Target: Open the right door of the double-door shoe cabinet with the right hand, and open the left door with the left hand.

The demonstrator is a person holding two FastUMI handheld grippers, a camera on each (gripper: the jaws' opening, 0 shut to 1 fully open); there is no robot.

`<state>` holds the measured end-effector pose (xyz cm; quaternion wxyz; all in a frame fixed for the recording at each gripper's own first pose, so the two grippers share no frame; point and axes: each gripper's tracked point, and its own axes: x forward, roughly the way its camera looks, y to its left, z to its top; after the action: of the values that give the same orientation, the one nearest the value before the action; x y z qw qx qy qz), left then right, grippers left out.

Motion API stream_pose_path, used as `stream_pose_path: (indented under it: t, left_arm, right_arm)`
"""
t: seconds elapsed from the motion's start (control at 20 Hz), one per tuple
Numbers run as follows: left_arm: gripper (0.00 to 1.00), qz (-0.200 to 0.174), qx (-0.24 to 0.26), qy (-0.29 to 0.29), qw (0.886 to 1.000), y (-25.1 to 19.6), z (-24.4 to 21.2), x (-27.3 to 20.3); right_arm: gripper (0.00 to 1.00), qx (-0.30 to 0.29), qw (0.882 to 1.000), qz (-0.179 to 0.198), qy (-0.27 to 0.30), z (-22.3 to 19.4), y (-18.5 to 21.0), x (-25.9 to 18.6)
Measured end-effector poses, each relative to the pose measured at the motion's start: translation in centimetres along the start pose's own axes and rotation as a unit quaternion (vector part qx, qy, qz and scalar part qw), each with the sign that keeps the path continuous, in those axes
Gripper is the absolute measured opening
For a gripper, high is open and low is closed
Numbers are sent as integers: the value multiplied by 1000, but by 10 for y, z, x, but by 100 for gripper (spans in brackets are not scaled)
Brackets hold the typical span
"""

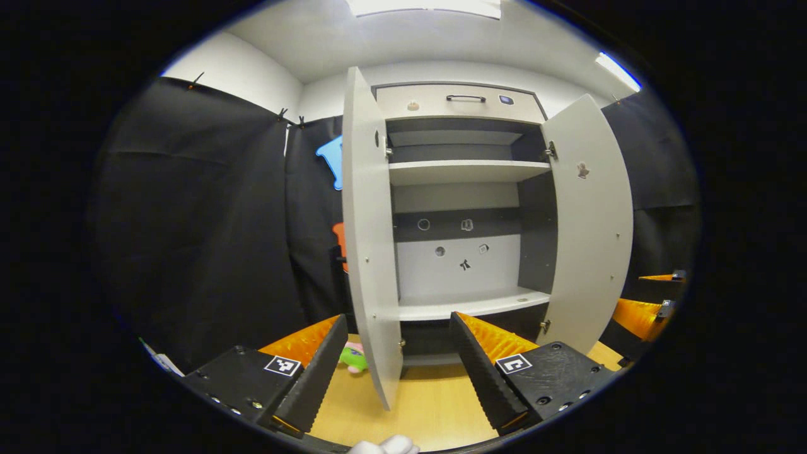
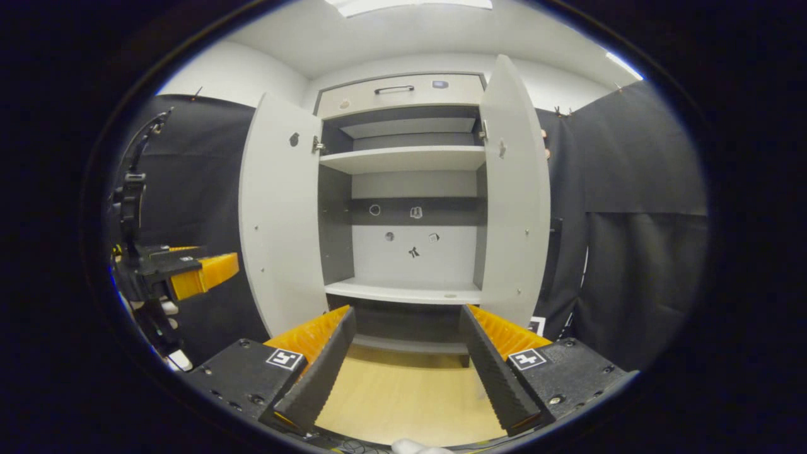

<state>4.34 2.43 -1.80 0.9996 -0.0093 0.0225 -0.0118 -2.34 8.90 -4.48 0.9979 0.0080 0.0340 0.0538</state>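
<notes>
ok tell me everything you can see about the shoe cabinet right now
The shoe cabinet is a tall pale grey unit that looks like laminated board, standing upright on the wood-look floor against the booth's wall. Both the left door and the right door are swung wide open. Inside are bare pale shelves and a darker back panel. A drawer with a dark handle sits on top. Neither gripper touches it.

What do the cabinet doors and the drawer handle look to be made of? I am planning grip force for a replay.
The left door and right door look like matte pale-grey laminated board: flat, dull and even, with thin edges and metal hinges. The drawer handle looks like dark metal, though it could be plastic, as it is small here.
</notes>
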Motion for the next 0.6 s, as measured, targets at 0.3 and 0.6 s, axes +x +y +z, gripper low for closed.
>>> stream_pose_path:
  t: [0.3,0.6]
  left_arm:
    - [96,-15,-10,3,1000,-24,-15,-14]
    - [96,-10,-2,-3,1000,-25,-15,-22]
  right_arm:
    - [100,1,1000,-29,4,-6,-16,-4]
    - [100,6,999,-41,3,-5,-23,-8]
